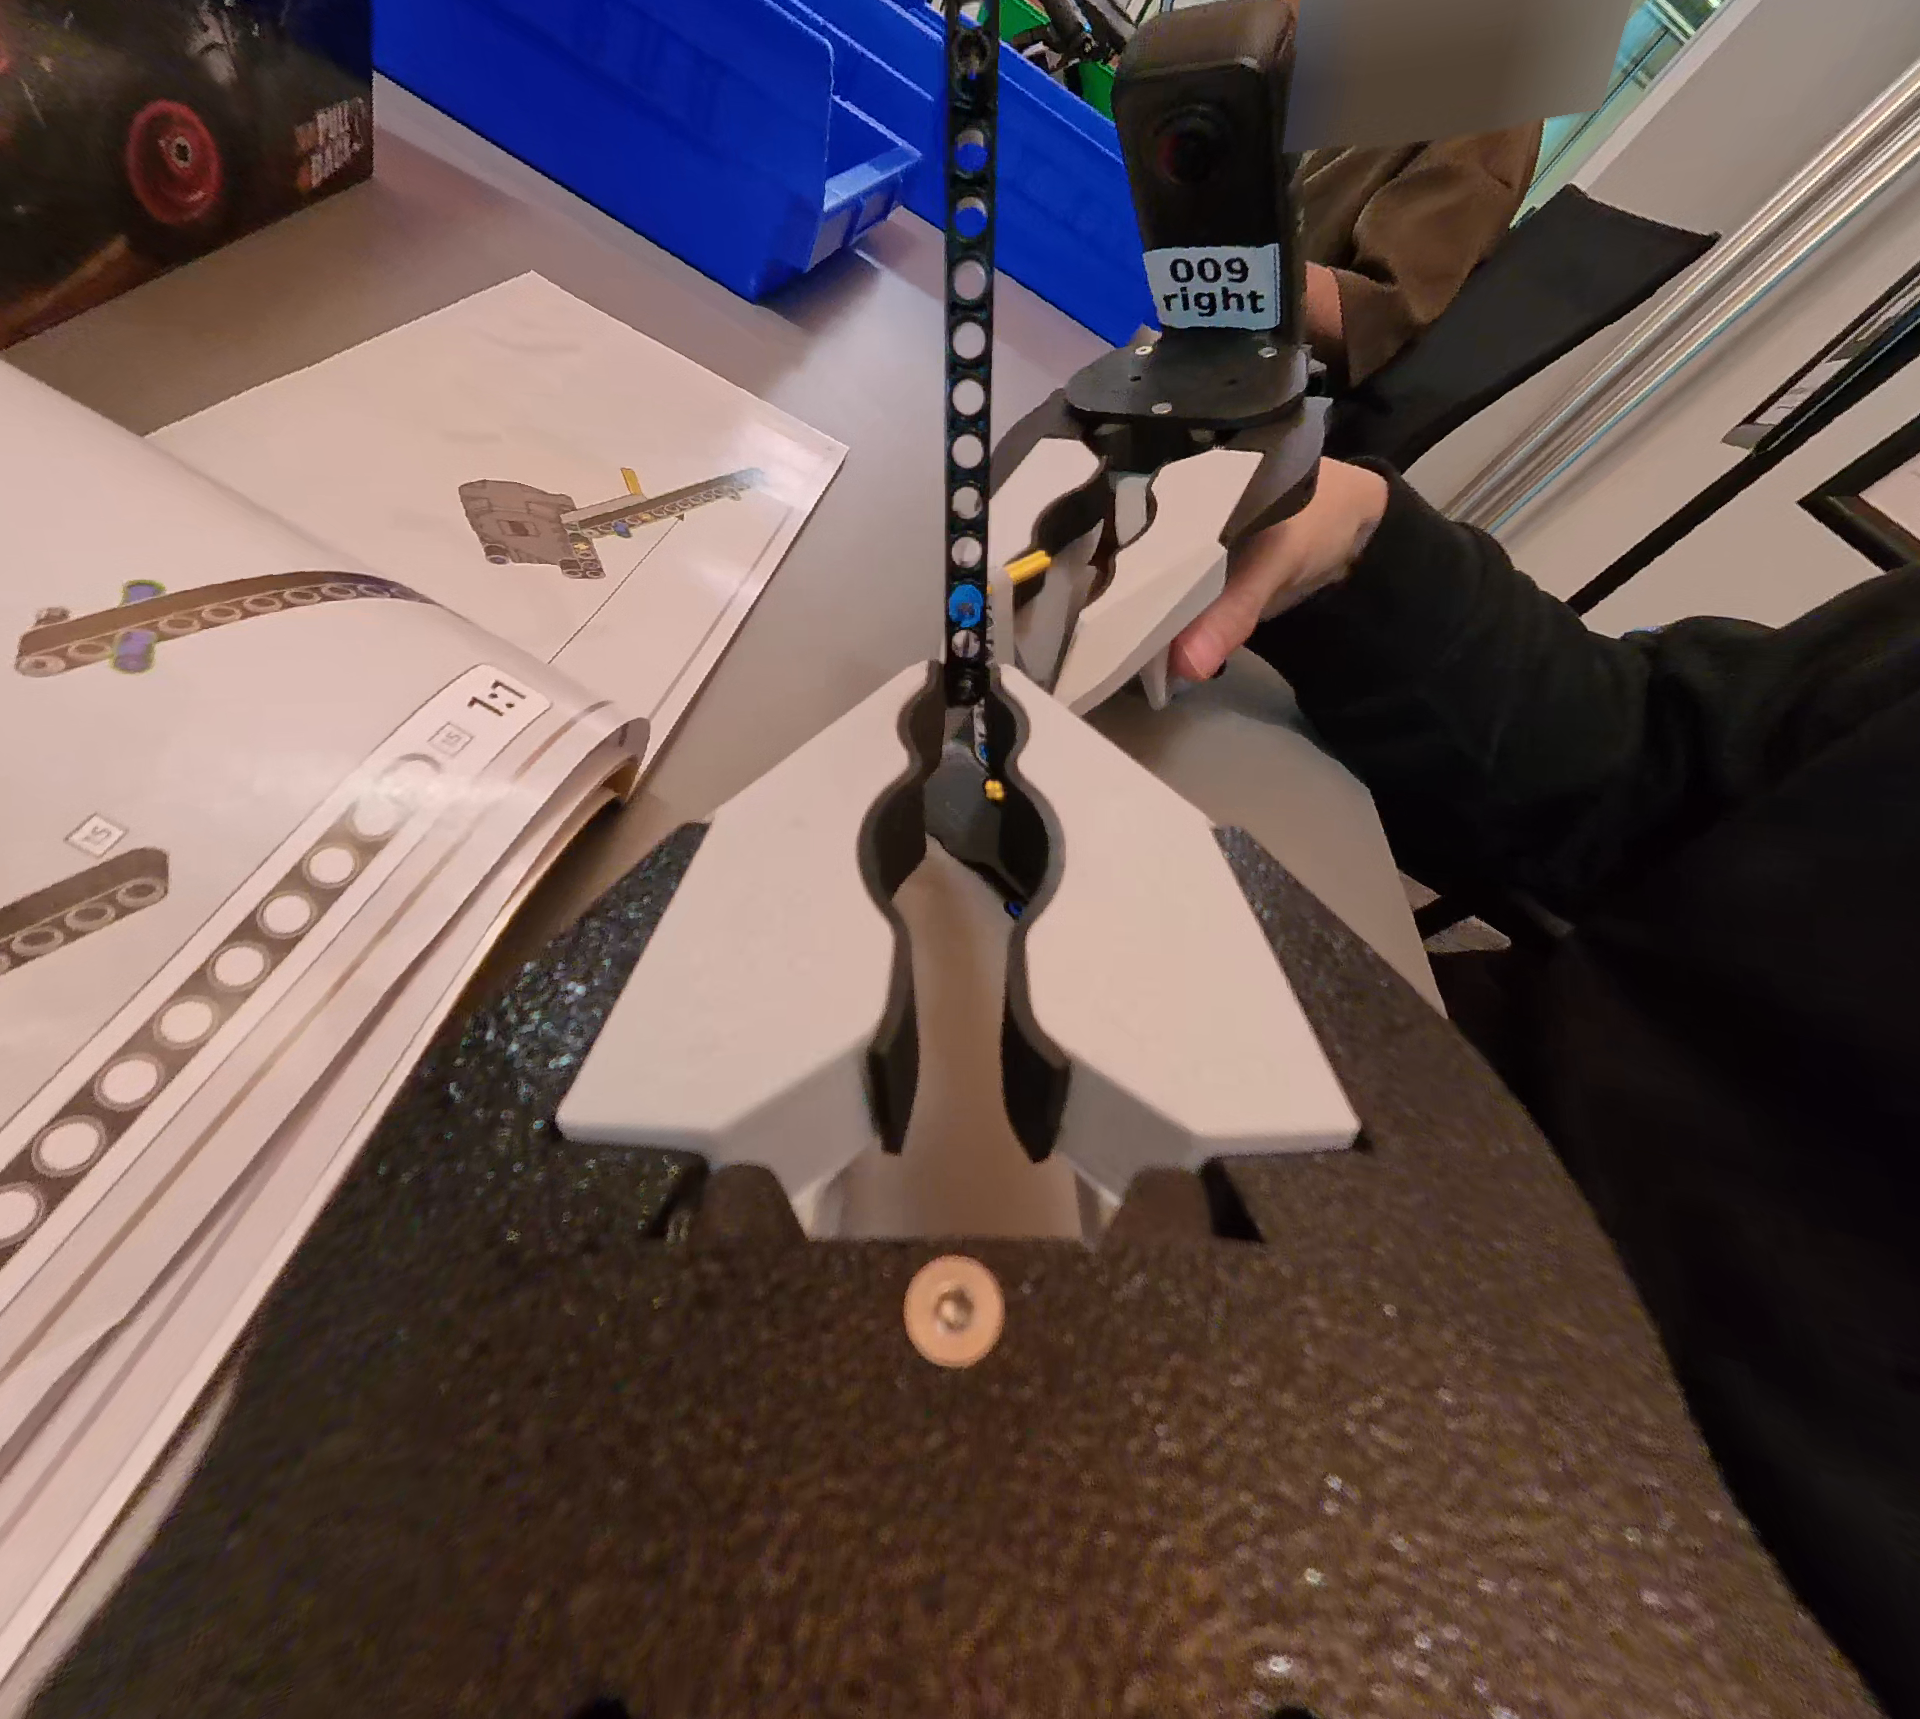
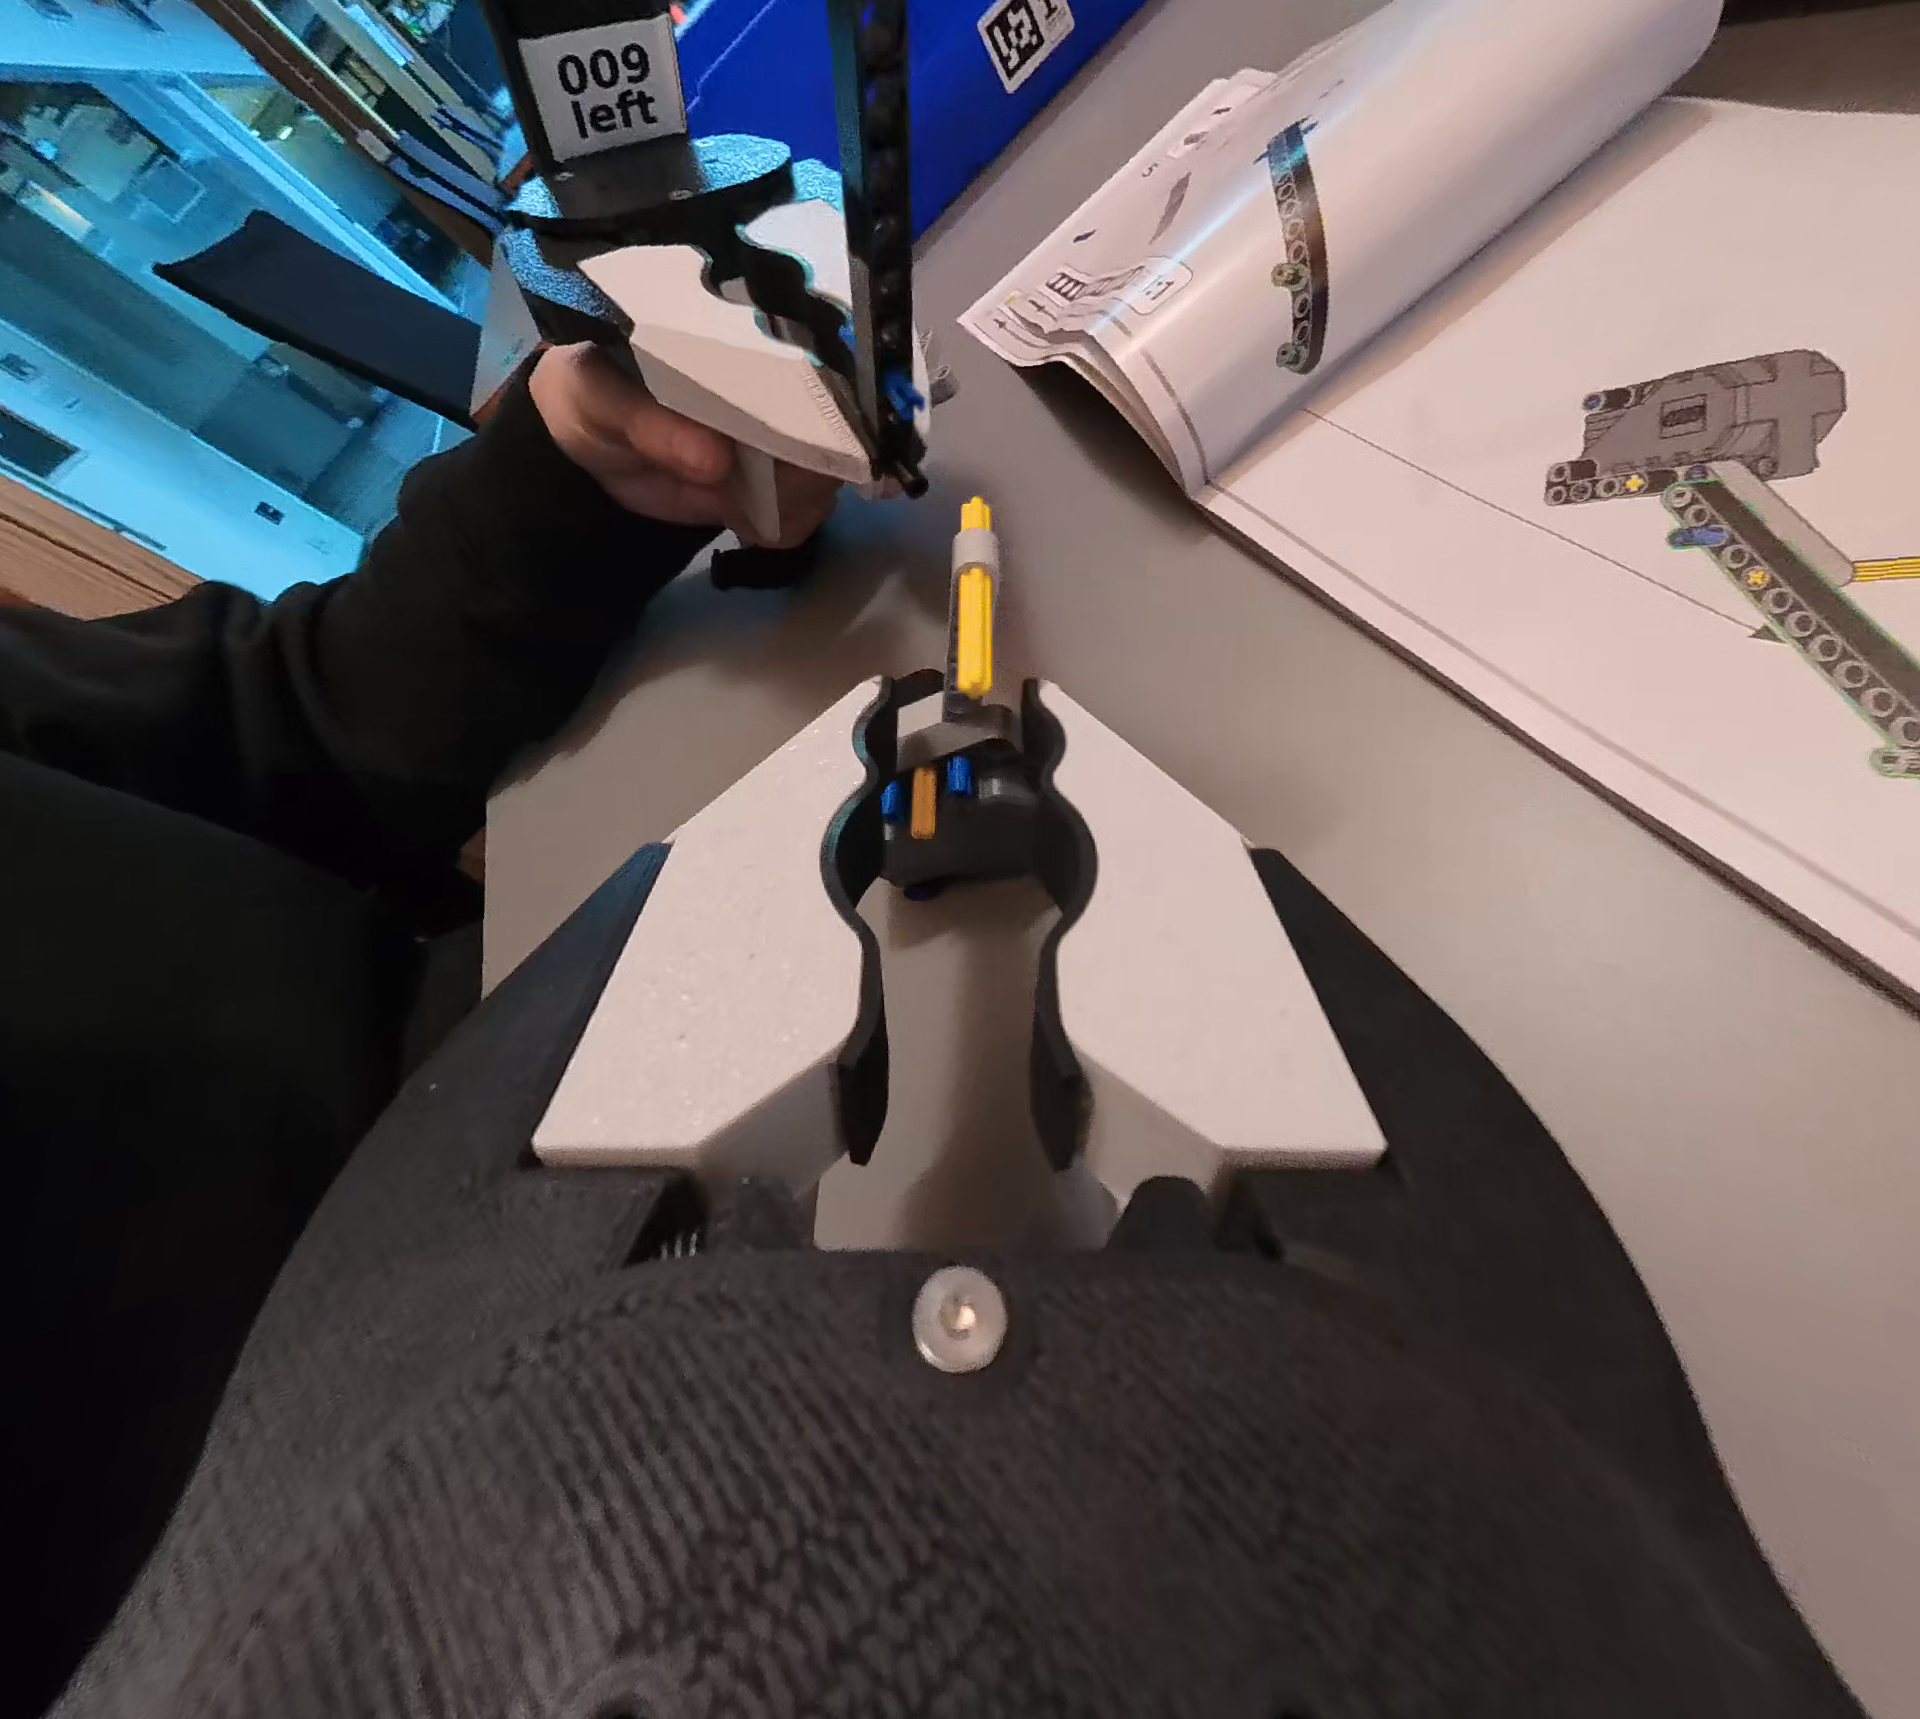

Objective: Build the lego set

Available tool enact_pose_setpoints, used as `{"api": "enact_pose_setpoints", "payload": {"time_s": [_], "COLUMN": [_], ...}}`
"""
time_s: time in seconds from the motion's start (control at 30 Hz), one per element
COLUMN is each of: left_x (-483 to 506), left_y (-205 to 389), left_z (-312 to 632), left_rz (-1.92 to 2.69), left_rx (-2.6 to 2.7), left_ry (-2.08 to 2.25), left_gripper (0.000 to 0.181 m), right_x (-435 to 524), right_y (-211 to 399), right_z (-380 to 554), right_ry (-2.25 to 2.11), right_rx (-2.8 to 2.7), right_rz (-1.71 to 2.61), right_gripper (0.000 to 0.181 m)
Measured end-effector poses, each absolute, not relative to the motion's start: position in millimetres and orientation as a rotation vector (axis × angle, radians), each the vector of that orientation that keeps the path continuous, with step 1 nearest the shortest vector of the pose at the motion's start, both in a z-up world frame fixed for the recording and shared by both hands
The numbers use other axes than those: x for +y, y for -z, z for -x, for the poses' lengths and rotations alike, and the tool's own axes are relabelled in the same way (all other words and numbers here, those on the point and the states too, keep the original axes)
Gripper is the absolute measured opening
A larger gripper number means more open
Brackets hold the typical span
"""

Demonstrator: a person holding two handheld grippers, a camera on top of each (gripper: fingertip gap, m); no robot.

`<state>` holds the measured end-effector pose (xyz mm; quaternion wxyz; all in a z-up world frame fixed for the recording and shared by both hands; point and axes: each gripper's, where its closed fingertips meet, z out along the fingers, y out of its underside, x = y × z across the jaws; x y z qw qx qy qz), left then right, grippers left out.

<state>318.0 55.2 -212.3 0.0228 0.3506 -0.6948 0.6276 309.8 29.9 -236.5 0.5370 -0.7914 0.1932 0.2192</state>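
I hold the long black beam [image 1: 968, 381] upright in my left gripper [image 1: 961, 713], fingers tight on its lower end. My right gripper [image 2: 961, 713] clamps a grey block with a yellow axle [image 2: 974, 599], pointing just beside the beam's base. Next, I think, align the axle with a hole and push.

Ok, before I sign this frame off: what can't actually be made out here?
- Left wrist view: the long black beam runs off the top edge, so its far end is cut off.
- Left wrist view: the beam's lower end is buried between the left gripper fingers.
- Right wrist view: the dark motor block behind the yellow axle is mostly hidden by the right gripper.
- Both views: axle not yet in the beam; target hole unclear.
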Motion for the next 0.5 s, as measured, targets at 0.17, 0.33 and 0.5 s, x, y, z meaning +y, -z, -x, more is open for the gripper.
{"api": "enact_pose_setpoints", "payload": {"time_s": [0.17, 0.33, 0.5], "left_x": [53.2, 47.6, 40.6], "left_y": [216.0, 216.4, 205.2], "left_z": [-316.0, -310.5, -302.5], "left_rz": [-1.085, -1.043, -0.934], "left_rx": [-2.147, -2.135, -2.105], "left_ry": [-1.907, -1.884, -1.944], "left_gripper": [0.005, 0.005, 0.005], "right_x": [30.9, 32.1, 31.8], "right_y": [239.4, 237.5, 218.2], "right_z": [-311.8, -307.5, -298.9], "right_ry": [-0.506, -0.524, -0.543], "right_rx": [0.473, 0.434, 0.286], "right_rz": [1.900, 1.902, 1.817], "right_gripper": [0.014, 0.006, 0.005]}}
